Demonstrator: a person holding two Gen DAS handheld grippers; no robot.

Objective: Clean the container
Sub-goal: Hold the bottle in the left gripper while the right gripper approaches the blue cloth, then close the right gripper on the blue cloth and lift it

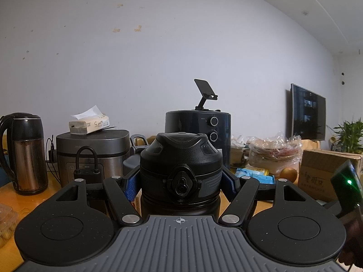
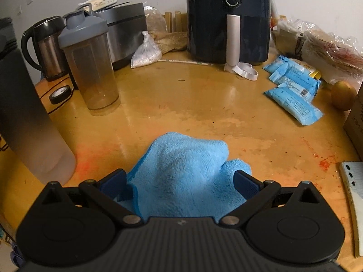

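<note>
My left gripper [image 1: 180,181] is shut on a tall bottle with a black screw lid [image 1: 180,156], its blue pads [image 1: 130,188] pressing the neck from both sides. The right wrist view shows the same bottle [image 2: 29,113] at the left, upright, its frosted body fading from dark to clear, with its base at the table. My right gripper [image 2: 180,179] points down over the yellow table [image 2: 204,104]. It is shut on a bunched light-blue cloth [image 2: 186,158] that bulges forward between its fingers. Cloth and bottle are apart.
A grey-lidded shaker cup [image 2: 90,68] and a tape roll [image 2: 60,94] stand beyond the bottle. A kettle [image 2: 45,45], rice cooker [image 2: 127,29] and air fryer [image 2: 226,18] line the back. Blue packets [image 2: 292,90], a cardboard box [image 1: 324,174] and a phone [image 2: 356,192] lie right.
</note>
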